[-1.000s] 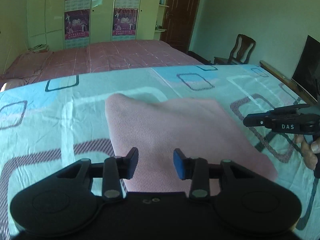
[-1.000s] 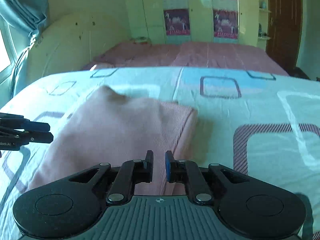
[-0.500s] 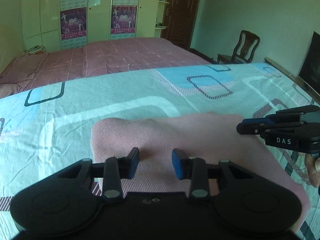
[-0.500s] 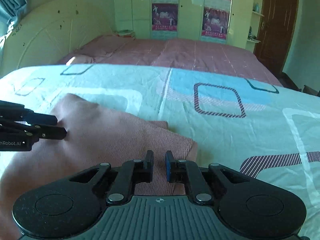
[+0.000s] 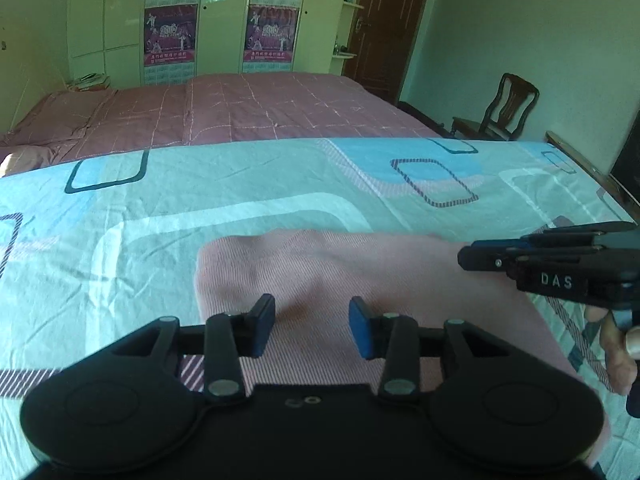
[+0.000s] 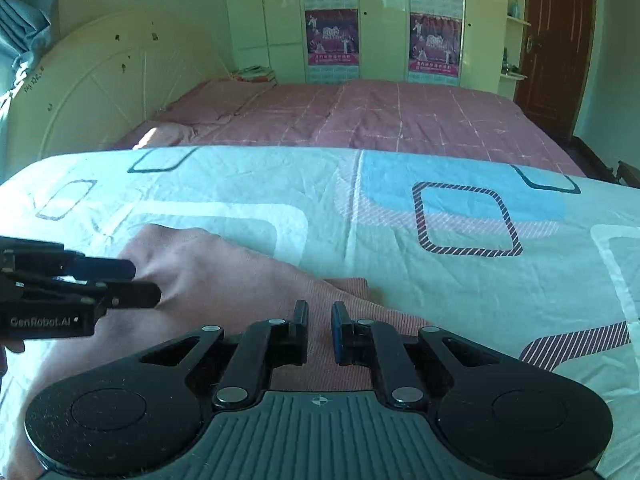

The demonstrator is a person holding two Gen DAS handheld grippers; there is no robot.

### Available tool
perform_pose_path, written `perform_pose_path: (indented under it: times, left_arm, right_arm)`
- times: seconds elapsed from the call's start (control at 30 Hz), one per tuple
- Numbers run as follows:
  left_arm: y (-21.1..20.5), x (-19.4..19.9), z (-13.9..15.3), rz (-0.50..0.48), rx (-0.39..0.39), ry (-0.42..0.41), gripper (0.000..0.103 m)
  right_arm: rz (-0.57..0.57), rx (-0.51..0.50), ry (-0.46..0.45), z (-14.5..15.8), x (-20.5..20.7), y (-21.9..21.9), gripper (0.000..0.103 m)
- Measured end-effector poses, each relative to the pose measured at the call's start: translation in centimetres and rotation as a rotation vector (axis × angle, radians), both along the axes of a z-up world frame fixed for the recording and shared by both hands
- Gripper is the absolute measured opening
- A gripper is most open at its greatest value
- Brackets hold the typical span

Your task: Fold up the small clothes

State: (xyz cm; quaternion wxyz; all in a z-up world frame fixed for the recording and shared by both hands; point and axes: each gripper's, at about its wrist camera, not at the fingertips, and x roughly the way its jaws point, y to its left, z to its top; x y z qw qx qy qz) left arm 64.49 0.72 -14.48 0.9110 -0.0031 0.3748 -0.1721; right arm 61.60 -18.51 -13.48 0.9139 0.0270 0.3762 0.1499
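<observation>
A pink folded garment (image 5: pixel 360 280) lies flat on the patterned bed sheet (image 5: pixel 240 192); it also shows in the right wrist view (image 6: pixel 224 280). My left gripper (image 5: pixel 312 326) hovers over the garment's near left part, jaws open and empty. It shows from the side in the right wrist view (image 6: pixel 136 284). My right gripper (image 6: pixel 320 328) sits over the garment's near right corner with a narrow gap between its jaws and nothing in them. It shows from the side in the left wrist view (image 5: pixel 466 256).
The sheet (image 6: pixel 440 240) with square patterns spreads far and right. A second bed with a maroon cover (image 5: pixel 260 116) lies beyond. A wooden chair (image 5: pixel 504 108) and a dark door (image 5: pixel 380 28) stand at the far right. A white headboard (image 6: pixel 100 92) stands at the left.
Both grippers have pulled back toward the near edge of the garment and tilted up, so the garment sits lower in both views. The jaw openings have not changed.
</observation>
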Motion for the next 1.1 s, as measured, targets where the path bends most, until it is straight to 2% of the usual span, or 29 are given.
perform_pose_path:
  times: [0.03, 0.1, 0.13, 0.2, 0.27, 0.33, 0.4, 0.43, 0.47, 0.53, 0.57, 0.6, 0.63, 0.67, 0.73, 0.87, 0.93, 0.97, 1.1]
  left_arm:
    - [0.6, -1.5, 0.2, 0.021, -0.004, -0.013, 0.044]
    - [2.0, -4.0, 0.2, 0.076, -0.034, -0.004, 0.049]
    - [2.8, -5.3, 0.2, 0.104, -0.054, 0.003, 0.060]
    - [3.8, -7.8, -0.1, 0.149, -0.065, 0.016, 0.076]
    - [4.2, -9.7, -0.7, 0.151, -0.038, 0.043, 0.074]
    - [4.9, -11.3, -1.4, 0.163, -0.047, 0.083, 0.070]
    - [5.2, -12.1, -2.0, 0.159, -0.031, 0.109, 0.072]
    - [5.2, -12.3, -2.2, 0.162, -0.028, 0.117, 0.073]
    - [5.4, -12.2, -2.0, 0.171, -0.040, 0.131, 0.073]
    - [5.3, -12.0, -0.8, 0.166, -0.028, 0.103, 0.071]
    - [5.2, -11.9, -0.2, 0.158, -0.024, 0.074, 0.075]
    - [4.9, -11.6, 0.3, 0.149, -0.029, 0.047, 0.087]
    - [4.7, -11.1, 0.4, 0.140, -0.034, 0.034, 0.092]
    - [4.6, -10.4, 0.4, 0.132, -0.041, 0.037, 0.090]
    - [4.8, -8.7, -0.4, 0.120, -0.091, 0.099, 0.074]
    - [5.9, -6.3, -2.3, 0.148, -0.250, 0.208, 0.069]
    - [6.3, -5.5, -3.2, 0.150, -0.306, 0.248, 0.068]
    - [6.4, -5.3, -3.6, 0.150, -0.314, 0.259, 0.068]
    - [6.1, -4.8, -3.9, 0.134, -0.314, 0.264, 0.060]
  right_arm:
    - [-0.001, 0.022, -0.005, 0.4, -0.8, -0.3, 0.017]
    - [0.012, 0.049, -0.031, 1.0, -3.2, -1.0, 0.065]
    - [0.037, 0.054, -0.047, 1.2, -4.6, -1.1, 0.067]
    - [0.060, 0.049, -0.038, 1.1, -6.9, -1.7, 0.066]
    - [0.075, 0.048, -0.024, 0.8, -9.3, -2.3, 0.066]
    - [0.075, 0.049, -0.016, 0.2, -11.3, -2.9, 0.057]
    - [0.091, 0.071, 0.062, -1.2, -12.4, -3.5, 0.044]
    - [0.090, 0.010, 0.087, -2.3, -12.6, -3.3, 0.043]
    - [0.086, -0.029, 0.092, -2.7, -12.9, -3.4, 0.044]
    - [0.041, 0.095, 0.113, -2.0, -12.8, -5.3, 0.044]
    - [0.010, 0.145, 0.091, -1.3, -12.9, -6.3, 0.044]
    - [-0.014, 0.176, 0.076, -1.0, -12.7, -7.2, 0.055]
    - [-0.030, 0.216, 0.077, -0.8, -12.2, -8.3, 0.062]
    - [-0.037, 0.263, 0.100, -1.1, -11.6, -9.3, 0.065]
    - [-0.048, 0.384, 0.141, -2.0, -10.1, -11.2, 0.065]
    - [-0.013, 0.590, 0.248, -4.1, -6.9, -13.8, 0.065]
    - [0.003, 0.628, 0.291, -5.0, -5.8, -14.1, 0.065]
    - [0.012, 0.642, 0.325, -5.6, -5.2, -14.1, 0.065]
    - [0.049, 0.657, 0.333, -5.9, -4.3, -13.5, 0.064]
